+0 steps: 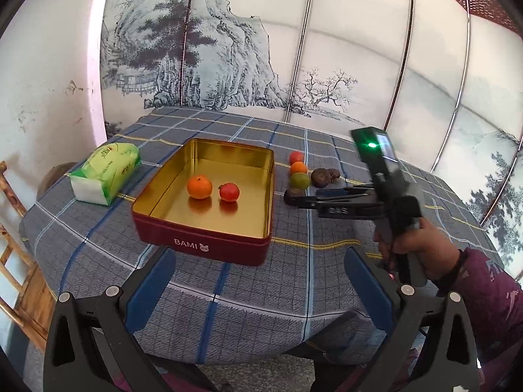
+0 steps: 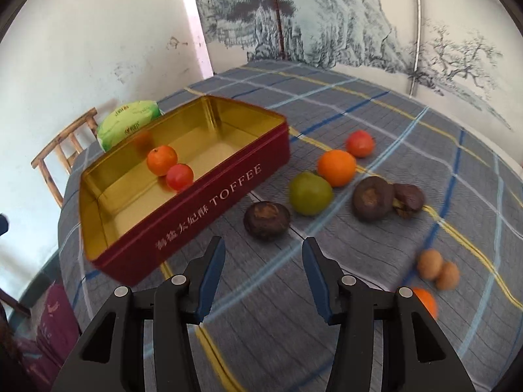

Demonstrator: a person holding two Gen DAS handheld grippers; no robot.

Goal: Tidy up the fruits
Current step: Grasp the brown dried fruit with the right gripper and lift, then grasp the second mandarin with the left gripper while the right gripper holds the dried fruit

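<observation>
The right gripper (image 2: 263, 272) is hovering with jaws partly apart, gripping nothing, near a dark brown mushroom (image 2: 266, 220); the left gripper (image 1: 258, 294) is gaping wide, empty; a round orange fruit (image 2: 425, 300) is half-hidden behind it.

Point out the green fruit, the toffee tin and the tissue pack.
green fruit (image 2: 310, 193), right wrist view, middle of its skin
toffee tin (image 2: 209, 202), right wrist view, red lettered side wall
tissue pack (image 1: 106, 171), left wrist view, green top face

Open red toffee tin (image 2: 209, 192) with gold inside, ahead-left of the right gripper (image 2: 263, 277), holding an orange tangerine (image 2: 161, 160) touching a red tomato (image 2: 179, 176), loose ahead-right on the cloth a green fruit (image 2: 310, 193), orange fruit (image 2: 336, 167), red fruit (image 2: 359, 143)
</observation>
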